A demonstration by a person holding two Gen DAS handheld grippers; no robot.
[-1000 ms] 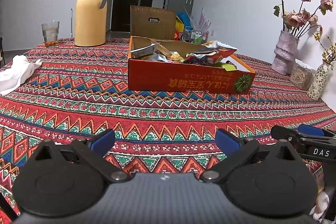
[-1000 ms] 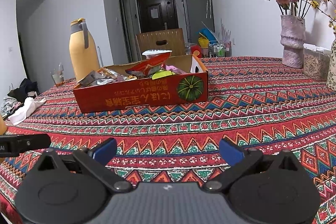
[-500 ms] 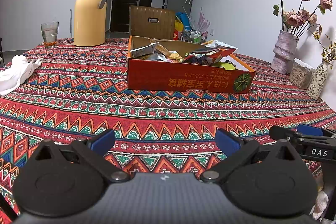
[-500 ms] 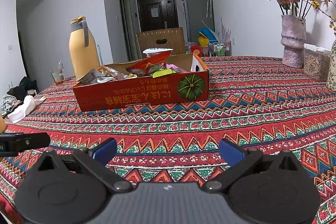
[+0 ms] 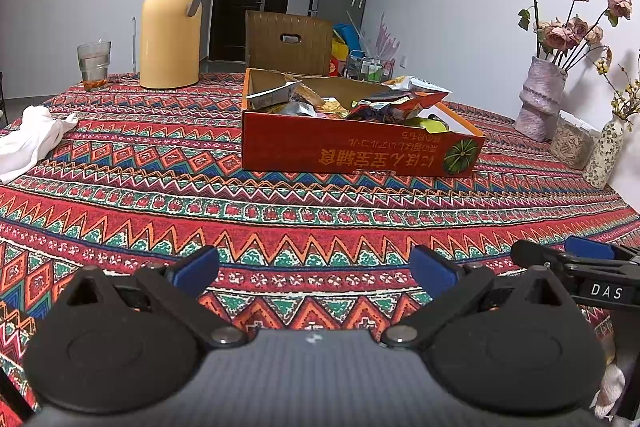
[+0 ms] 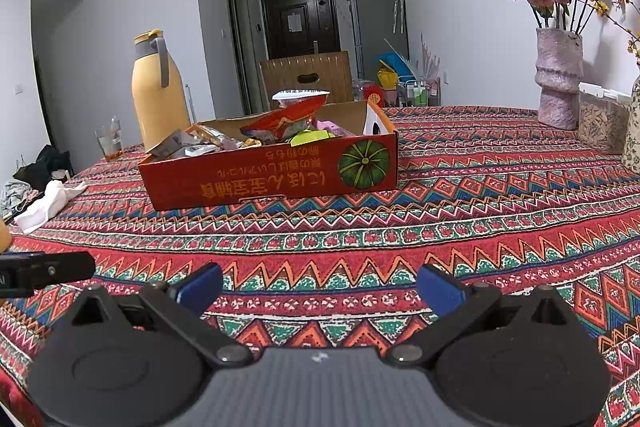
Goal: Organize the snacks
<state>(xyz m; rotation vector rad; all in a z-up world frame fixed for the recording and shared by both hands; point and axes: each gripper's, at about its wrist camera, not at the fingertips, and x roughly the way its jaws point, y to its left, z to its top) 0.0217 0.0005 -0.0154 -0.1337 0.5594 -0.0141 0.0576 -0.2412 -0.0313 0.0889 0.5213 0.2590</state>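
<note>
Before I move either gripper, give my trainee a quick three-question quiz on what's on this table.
1. True or false: both the left gripper and the right gripper are open and hold nothing.
2. Where are the snack packets? A) scattered on the tablecloth B) piled in the red cardboard box C) beside the flower vase
3. What stands next to the yellow thermos jug, on its left in the left wrist view?

Key:
1. True.
2. B.
3. A drinking glass.
</note>
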